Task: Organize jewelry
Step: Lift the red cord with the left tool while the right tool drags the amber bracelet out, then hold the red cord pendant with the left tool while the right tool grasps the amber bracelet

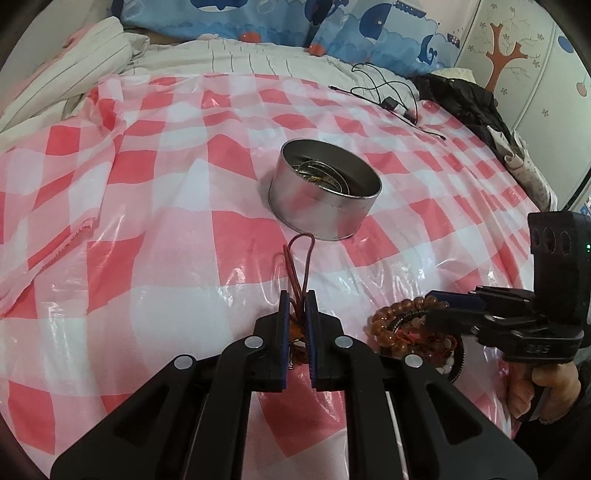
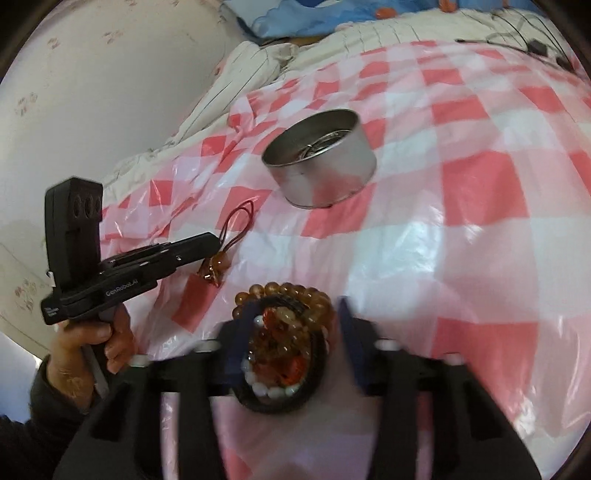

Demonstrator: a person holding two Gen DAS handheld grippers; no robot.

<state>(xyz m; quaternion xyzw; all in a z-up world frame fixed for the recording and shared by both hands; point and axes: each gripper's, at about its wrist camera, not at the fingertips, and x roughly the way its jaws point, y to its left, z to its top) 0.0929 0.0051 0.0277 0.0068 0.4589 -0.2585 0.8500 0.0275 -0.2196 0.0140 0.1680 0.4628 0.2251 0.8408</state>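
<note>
A round silver tin (image 1: 325, 188) (image 2: 321, 162) stands on the red-and-white checked plastic sheet (image 1: 166, 221), with some metal jewelry on its bottom. My left gripper (image 1: 297, 295) (image 2: 212, 240) is shut on a red cord charm (image 1: 301, 258) (image 2: 212, 273) with amber beads; its loop points toward the tin. My right gripper (image 2: 297, 304) (image 1: 436, 306) straddles a pile of bead bracelets (image 2: 284, 332) (image 1: 399, 321), amber, white and black. Its blurred fingers (image 2: 245, 325) press the pile's sides.
The sheet covers a bed. A black cable (image 1: 384, 92) and dark clothing (image 1: 465, 99) lie at the far right, a striped blanket (image 1: 74, 74) and blue pillows (image 1: 258, 18) at the back. A hand (image 2: 92, 339) holds the left gripper's handle.
</note>
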